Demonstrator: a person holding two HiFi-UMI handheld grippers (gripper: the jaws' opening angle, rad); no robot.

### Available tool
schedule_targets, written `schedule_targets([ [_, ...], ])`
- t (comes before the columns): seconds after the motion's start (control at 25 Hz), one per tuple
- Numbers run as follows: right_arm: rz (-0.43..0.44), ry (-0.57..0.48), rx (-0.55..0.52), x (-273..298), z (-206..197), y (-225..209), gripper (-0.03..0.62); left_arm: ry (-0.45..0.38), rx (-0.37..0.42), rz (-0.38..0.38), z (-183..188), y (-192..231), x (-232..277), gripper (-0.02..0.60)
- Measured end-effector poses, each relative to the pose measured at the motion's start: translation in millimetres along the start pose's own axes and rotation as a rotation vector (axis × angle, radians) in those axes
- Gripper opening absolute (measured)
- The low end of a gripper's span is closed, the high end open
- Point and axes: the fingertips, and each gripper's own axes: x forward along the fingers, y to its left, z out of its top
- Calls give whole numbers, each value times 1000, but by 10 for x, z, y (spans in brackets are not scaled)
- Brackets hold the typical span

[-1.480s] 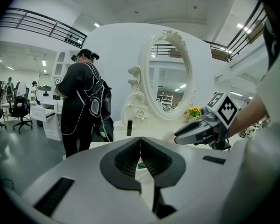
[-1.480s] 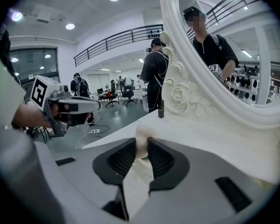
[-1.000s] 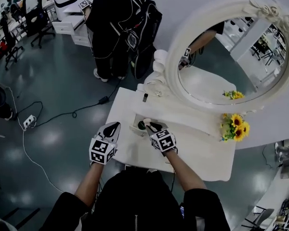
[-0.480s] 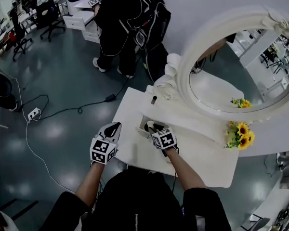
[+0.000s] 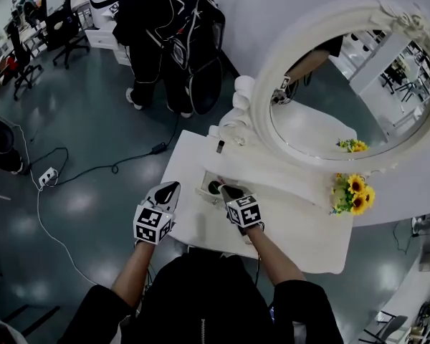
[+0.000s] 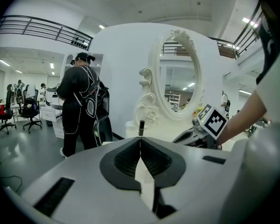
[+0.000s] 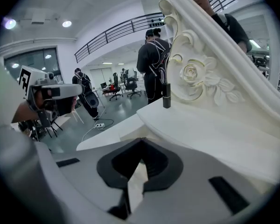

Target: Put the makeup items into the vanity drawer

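The left gripper point(image 6: 140, 140) is pointing its jaws, pressed together with nothing between them, toward a dark tube point(image 6: 141, 128) standing upright on the white vanity point(image 6: 168, 133). An ornate oval mirror point(image 6: 179, 76) is rising behind, and a person in black point(image 6: 81, 106) is standing at the left.

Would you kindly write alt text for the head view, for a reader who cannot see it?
Seen from above, a person holds the shut right gripper at a small open drawer of a white vanity, left gripper beside it; an oval mirror and sunflowers stand behind.
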Motion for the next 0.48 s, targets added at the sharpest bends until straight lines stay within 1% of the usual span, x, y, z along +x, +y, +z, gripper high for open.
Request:
schedule_targets([
  [0.28, -79, -107, 31, -459, 92, -250, 5, -2, 28, -41, 94, -248, 150, 20],
  [0.48, -161, -216, 67, -957, 197, -536, 5, -8, 44, -70, 212, -483, 269, 20],
])
